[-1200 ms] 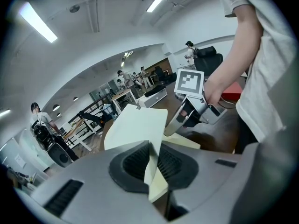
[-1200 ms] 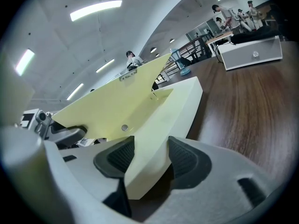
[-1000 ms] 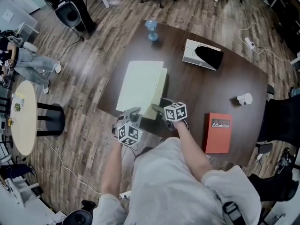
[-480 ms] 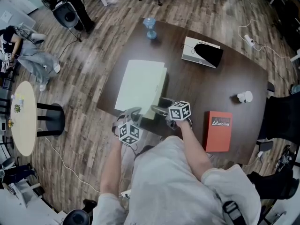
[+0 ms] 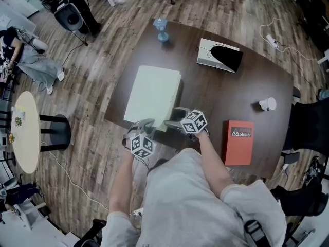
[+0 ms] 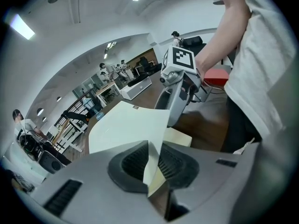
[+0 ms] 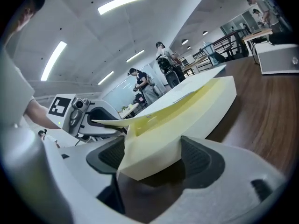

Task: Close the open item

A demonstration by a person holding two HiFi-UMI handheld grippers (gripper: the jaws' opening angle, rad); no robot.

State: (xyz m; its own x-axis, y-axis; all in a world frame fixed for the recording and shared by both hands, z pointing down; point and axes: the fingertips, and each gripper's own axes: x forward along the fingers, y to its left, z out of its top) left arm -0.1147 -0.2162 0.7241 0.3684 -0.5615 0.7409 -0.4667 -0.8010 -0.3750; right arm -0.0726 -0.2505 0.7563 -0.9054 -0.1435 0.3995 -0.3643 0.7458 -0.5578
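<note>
A pale cream box [image 5: 151, 94] lies on the dark brown table [image 5: 216, 94] with its lid lowered almost flat over the base. My left gripper [image 5: 146, 122] is at the box's near edge, shut on the thin lid edge [image 6: 126, 127], which runs between its pads [image 6: 152, 160]. My right gripper [image 5: 175, 116] is at the near right corner. In the right gripper view its jaws [image 7: 154, 160] stand wide, having just been opening, with the base's corner [image 7: 187, 118] between them and the lid [image 7: 187, 90] slightly raised above it.
A red book [image 5: 239, 143] lies to the right of my hands. A white cup [image 5: 268, 106], a white case with a black pouch [image 5: 220, 56] and a blue glass [image 5: 163, 30] stand farther back. A round side table [image 5: 25, 130] and black stool [image 5: 54, 131] stand at the left.
The lid has come down over the base, whose yellow side showed more before. My left gripper has sunk slightly with the lid edge. My right gripper has rolled a little.
</note>
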